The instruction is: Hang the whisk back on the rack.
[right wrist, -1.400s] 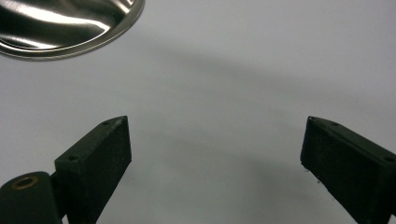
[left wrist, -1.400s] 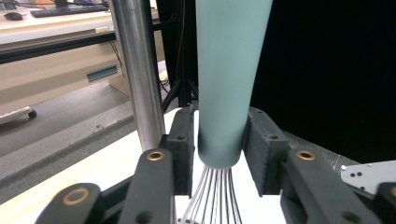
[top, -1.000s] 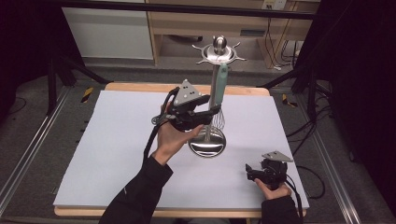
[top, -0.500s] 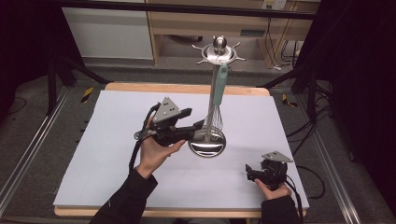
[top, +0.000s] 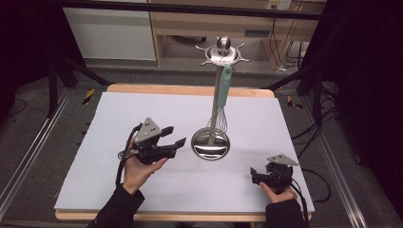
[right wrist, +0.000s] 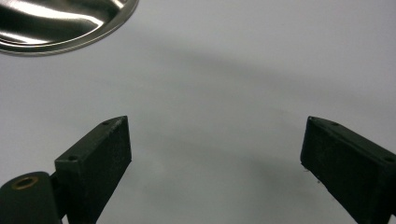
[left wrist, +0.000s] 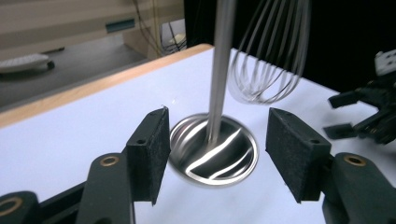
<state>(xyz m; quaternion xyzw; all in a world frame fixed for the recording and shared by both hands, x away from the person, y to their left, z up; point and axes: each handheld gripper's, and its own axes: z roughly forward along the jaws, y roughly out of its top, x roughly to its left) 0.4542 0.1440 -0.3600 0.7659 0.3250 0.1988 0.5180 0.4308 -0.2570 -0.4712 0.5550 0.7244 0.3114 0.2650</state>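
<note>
White sheeting covered the wooden tabletop, with pale cabinets behind and dark floor around. The whisk hung from the steel utensil stand at mid-table; the left claw, jaws apart and empty, sat just beside its base, so the hanging step seemed done. The right claw, also apart, rested near the front edge; next I judged both should retreat.

- Whisk: pale teal handle, silver wires.
- Stand: shiny silver steel, with bright white streaks of reflection on its round base.
- Left gripper: black, with a grey plate on top and brass-coloured rivets.
- Right gripper: black, grey plate.
- Table: white top with a light wood edge.
- Sleeves: black.
</note>
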